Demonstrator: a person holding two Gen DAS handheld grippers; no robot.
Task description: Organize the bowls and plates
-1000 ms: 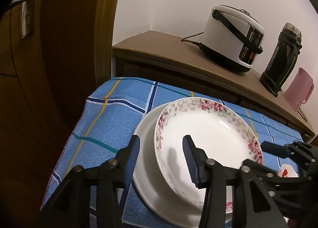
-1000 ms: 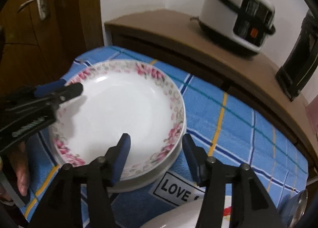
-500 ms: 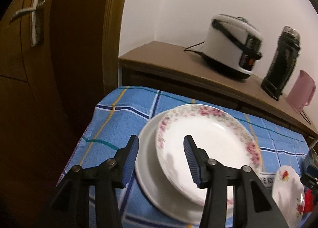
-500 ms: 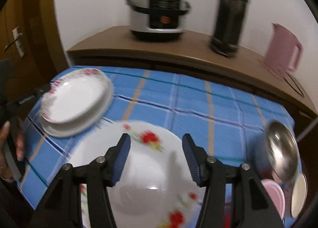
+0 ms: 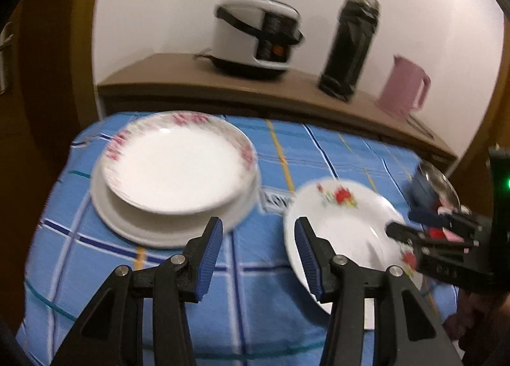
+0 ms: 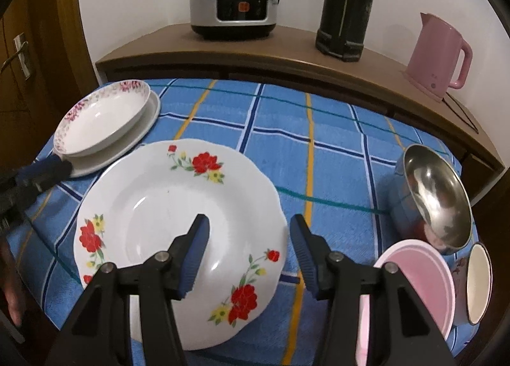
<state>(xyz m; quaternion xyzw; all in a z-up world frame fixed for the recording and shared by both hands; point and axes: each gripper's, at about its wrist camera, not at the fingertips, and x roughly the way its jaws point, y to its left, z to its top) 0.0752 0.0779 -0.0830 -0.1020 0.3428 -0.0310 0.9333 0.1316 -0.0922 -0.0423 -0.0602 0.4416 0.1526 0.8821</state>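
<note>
Two plates already stacked at the far left corner of the blue checked tablecloth: pink-rimmed plate nested on a plain white plate. Next in hand, by the look of it, the red-flowered plate, flat on the cloth near the front edge.

Right gripper spread wide, straddling that plate's right rim, one finger above the well, the other outside it; nothing pinched yet. Left gripper likewise wide and empty, hovering between the stack and the flowered plate.

Likely needed next: closing on the rim, lifting level, carrying left onto the stack.

Off to the right, steel bowl, pink bowl and a small cup clustered together, untouched.
</note>
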